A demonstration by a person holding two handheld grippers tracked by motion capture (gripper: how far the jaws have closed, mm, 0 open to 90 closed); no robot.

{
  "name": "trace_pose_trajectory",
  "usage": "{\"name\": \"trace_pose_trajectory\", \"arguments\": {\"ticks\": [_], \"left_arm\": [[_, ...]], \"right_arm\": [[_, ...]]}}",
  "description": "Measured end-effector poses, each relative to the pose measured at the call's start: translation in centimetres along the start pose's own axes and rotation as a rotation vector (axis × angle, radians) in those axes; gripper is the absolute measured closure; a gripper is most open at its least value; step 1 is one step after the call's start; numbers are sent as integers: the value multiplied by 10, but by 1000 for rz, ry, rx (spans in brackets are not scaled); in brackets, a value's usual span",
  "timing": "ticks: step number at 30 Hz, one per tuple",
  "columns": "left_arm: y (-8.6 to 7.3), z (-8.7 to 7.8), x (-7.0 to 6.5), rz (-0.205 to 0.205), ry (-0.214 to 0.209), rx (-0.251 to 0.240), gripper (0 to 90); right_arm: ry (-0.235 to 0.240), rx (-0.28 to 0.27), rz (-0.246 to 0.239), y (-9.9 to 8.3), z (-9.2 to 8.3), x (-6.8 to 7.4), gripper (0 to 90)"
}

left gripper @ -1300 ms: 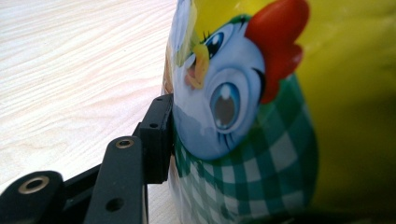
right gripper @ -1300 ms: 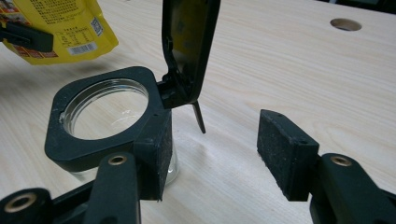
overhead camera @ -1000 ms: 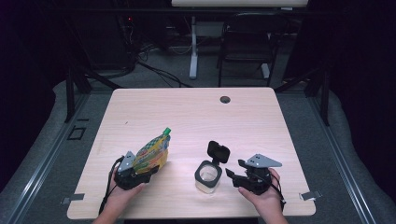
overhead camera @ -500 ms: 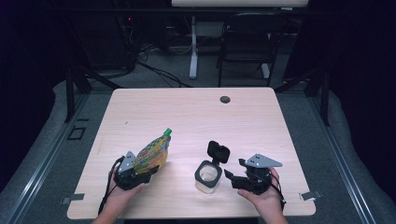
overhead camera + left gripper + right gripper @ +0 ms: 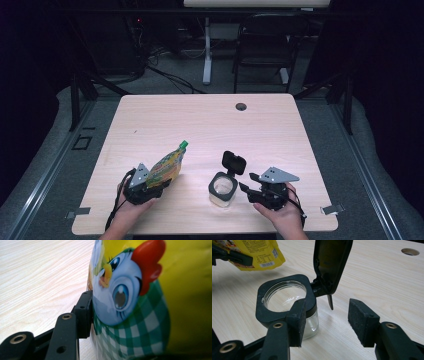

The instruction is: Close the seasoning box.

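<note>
Two grippers | left gripper [image 5: 150, 184] clamps yellow pouch [image 5: 166, 167] | right gripper [image 5: 324, 322] closing, jaws apart beside open-lidded glass jar [image 5: 287, 300]

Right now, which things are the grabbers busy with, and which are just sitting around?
Busy with:
- pouch, clamped in the left gripper
- jar with its flip lid open, beside the right gripper, whose jaws have just been closing with nothing between them

Just around:
- table with a round hole
- chair behind
</note>
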State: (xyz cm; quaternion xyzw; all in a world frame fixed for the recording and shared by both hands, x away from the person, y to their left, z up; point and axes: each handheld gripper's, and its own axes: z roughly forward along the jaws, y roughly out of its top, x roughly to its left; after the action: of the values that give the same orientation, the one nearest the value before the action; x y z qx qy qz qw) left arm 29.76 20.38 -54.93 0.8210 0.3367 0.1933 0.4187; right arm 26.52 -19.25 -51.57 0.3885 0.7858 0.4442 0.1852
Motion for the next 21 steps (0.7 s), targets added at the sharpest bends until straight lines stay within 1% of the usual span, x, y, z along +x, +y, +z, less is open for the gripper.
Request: {"name": "trace_pose_trajectory", "arguments": {"ticks": [1,2,4,5,8,11,16,19,21], "left_arm": [[0,0,0,6,2,-1,532],[0,0,-1,9,3,4,532],[0,0,-2,15,8,3,532],[1,0,-2,19,9,6,532],[1,0,-4,32,14,8,532],[2,0,-5,44,19,13,532],[3,0,-8,71,42,20,532],[3,0,-9,78,47,24,532],[3,0,-9,91,56,29,532]], "right_arm": [[-3,-3,-6,0,0,0,493],[-11,-2,-26,0,-1,1,492],[-25,-10,-40,0,-1,2,493],[-31,-15,-41,0,-1,3,501],[-25,-10,-33,0,-2,3,525],[-22,-29,-15,0,-3,2,545],[-25,-51,-24,2,-7,3,564],[-28,-57,-35,3,-8,5,574],[-29,-63,-38,3,-8,7,582]]}}
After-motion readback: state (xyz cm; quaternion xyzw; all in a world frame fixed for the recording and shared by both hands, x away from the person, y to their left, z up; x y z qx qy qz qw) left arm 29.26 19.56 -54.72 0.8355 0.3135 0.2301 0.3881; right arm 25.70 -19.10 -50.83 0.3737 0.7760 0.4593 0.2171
